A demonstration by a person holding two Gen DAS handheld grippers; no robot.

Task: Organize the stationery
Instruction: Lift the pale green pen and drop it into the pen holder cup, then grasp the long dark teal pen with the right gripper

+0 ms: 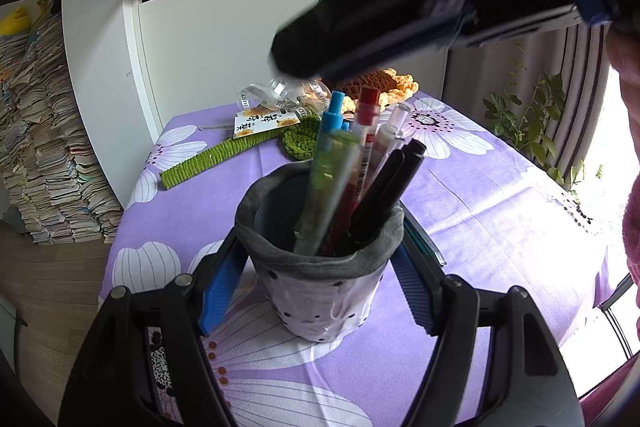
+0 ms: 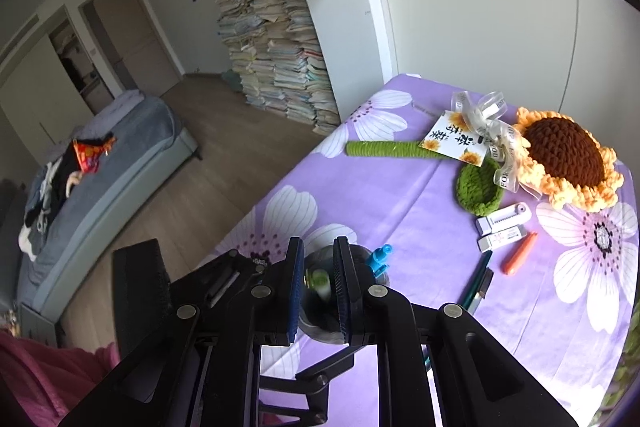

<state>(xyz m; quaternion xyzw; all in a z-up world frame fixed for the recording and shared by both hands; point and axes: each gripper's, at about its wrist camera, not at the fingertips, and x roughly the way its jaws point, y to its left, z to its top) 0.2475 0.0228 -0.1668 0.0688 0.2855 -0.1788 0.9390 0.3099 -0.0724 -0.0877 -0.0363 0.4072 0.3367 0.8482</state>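
Note:
A soft grey-rimmed pen holder (image 1: 316,291) stands on the purple flowered tablecloth (image 1: 500,211). My left gripper (image 1: 320,251) is shut on it, a blue pad against each side. Blue, red, clear and black pens lean in it, along with a blurred green pen (image 1: 328,187). My right gripper (image 1: 296,63) hovers above the pen tops without touching them. In the right wrist view its jaws (image 2: 318,243) stand shut to a narrow slit, gripping nothing. The green pen's top (image 2: 319,283) shows below them in the holder's mouth. Loose on the cloth lie two white erasers (image 2: 502,227), an orange pen (image 2: 520,254) and a dark green pen (image 2: 476,279).
A crochet sunflower (image 2: 564,155) with its green stem (image 2: 384,149), a leaf (image 2: 478,189), a card (image 2: 452,141) and ribbon lie at the far end of the table. White cabinets stand behind it. A tall stack of books (image 2: 280,47) and a bed (image 2: 100,167) stand off the table's left edge.

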